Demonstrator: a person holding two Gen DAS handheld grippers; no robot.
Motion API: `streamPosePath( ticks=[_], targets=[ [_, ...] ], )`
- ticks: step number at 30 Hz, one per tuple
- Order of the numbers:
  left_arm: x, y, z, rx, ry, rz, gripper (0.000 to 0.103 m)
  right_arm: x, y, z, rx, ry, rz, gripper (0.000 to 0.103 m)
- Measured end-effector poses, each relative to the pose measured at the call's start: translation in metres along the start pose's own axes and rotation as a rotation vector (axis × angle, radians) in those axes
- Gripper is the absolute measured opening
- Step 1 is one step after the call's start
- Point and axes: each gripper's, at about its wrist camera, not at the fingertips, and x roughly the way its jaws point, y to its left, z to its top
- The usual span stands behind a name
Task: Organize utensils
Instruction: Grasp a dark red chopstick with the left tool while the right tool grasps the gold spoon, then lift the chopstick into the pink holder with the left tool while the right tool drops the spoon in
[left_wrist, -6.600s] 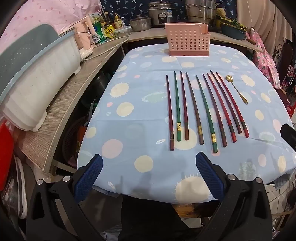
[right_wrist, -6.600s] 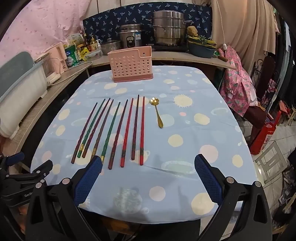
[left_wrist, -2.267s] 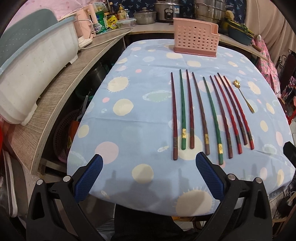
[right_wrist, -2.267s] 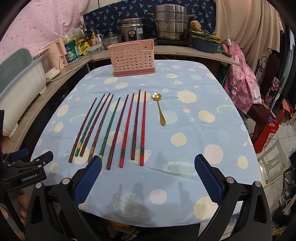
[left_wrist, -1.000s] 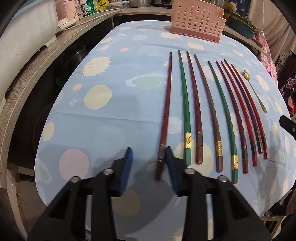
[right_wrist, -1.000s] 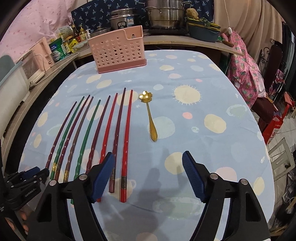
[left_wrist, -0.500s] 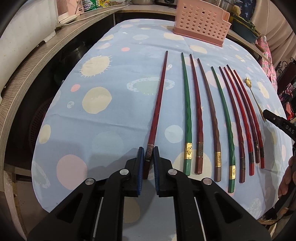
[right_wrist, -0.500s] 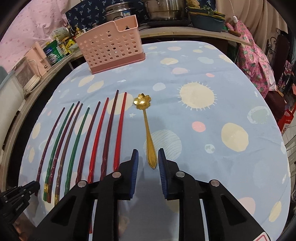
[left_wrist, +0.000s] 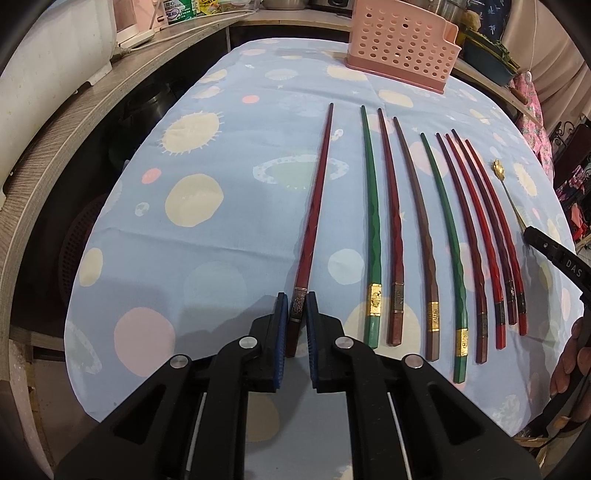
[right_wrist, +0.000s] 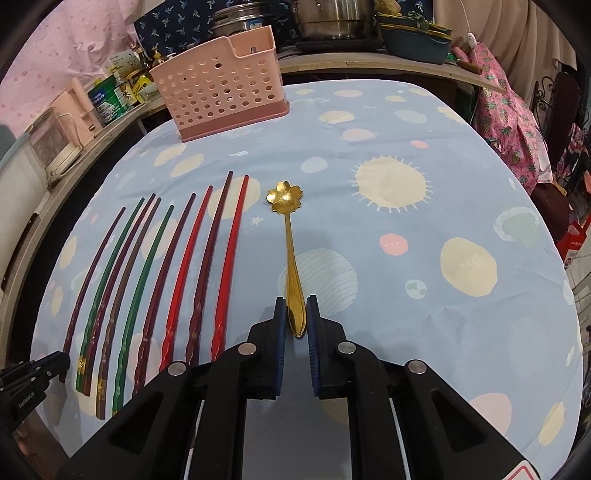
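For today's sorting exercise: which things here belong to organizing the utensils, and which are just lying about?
Part of the job:
- chopsticks
- gold spoon
- pink caddy

Just lying about:
- steel pots
- bottles and cartons
- blue basin

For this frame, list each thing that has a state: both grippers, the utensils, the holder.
left gripper: shut on the dark red chopstick's butt end.
dark red chopstick: gripped, angled away from the row.
right gripper: jaws have just been closing, shut on the gold spoon's handle.
gold spoon: gripped, bowl up.
other chopsticks: flat on the cloth, untouched.
pink holder: upright; contents not visible.
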Motion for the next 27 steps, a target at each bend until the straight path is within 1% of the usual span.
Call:
streamPosePath(
  ticks=[4,8,15,20,22,23,27],
  targets=[
    [-0.014,0.002,0.003,-0.006,-0.032,-0.010,0.009,-0.014,-0.003,-0.001,0.015,-0.023,0.003,0.010],
    [-0.032,0.006,0.009,-0.018,-0.067,-0.026,0.009,-0.033,-0.005,0.003,0.027,-0.066,0.002,0.010],
    [-0.066,0.007,0.027,-0.021,-0.144,-0.058,0.008,-0.063,-0.012,0.014,0.051,-0.135,-0.006,0.010],
    [-0.085,0.003,0.045,-0.017,-0.199,-0.068,0.007,-0.071,-0.021,0.023,0.076,-0.161,-0.008,0.009],
    [-0.091,0.002,0.054,-0.017,-0.214,-0.074,0.007,-0.073,-0.025,0.027,0.087,-0.168,-0.009,0.007],
    [-0.094,0.002,0.058,-0.017,-0.222,-0.079,0.007,-0.073,-0.027,0.029,0.091,-0.170,-0.009,0.002],
    [-0.103,-0.001,0.077,-0.009,-0.261,-0.077,0.007,-0.070,-0.033,0.039,0.099,-0.177,-0.020,0.002]
  ],
)
